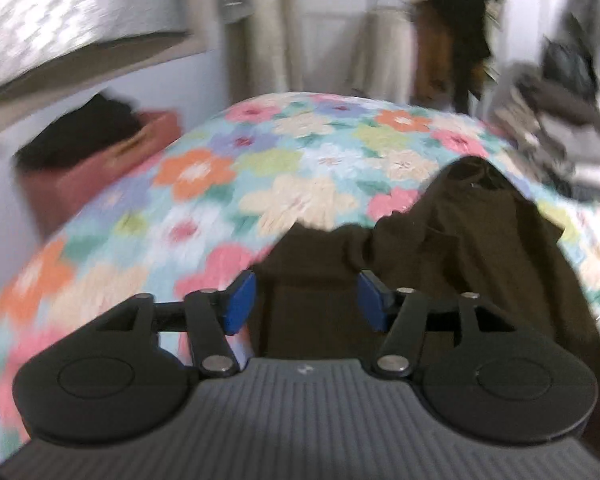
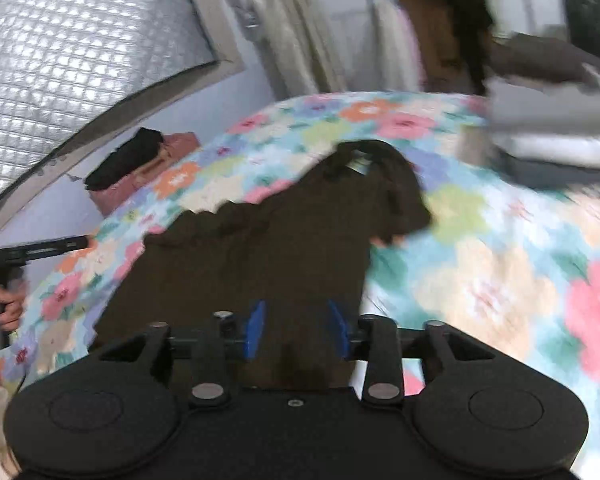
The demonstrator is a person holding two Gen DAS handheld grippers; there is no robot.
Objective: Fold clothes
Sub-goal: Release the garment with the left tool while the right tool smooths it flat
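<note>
A dark brown garment (image 2: 284, 240) lies spread on the floral bedspread (image 2: 480, 280), its collar with a label at the far end. My right gripper (image 2: 296, 330) is open, its blue pads on either side of the garment's near edge. In the left wrist view the same garment (image 1: 472, 248) lies to the right, with a bunched part running between the blue pads of my left gripper (image 1: 308, 304), whose jaws stand wide apart. The left gripper (image 2: 56, 246) also shows at the left edge of the right wrist view, held by a hand.
A pink box (image 1: 100, 172) with dark cloth on it stands by the wall left of the bed. A stack of folded grey and white clothes (image 2: 552, 120) sits at the bed's far right. Hanging garments (image 1: 452, 32) and a quilted silver panel (image 2: 60, 48) are behind.
</note>
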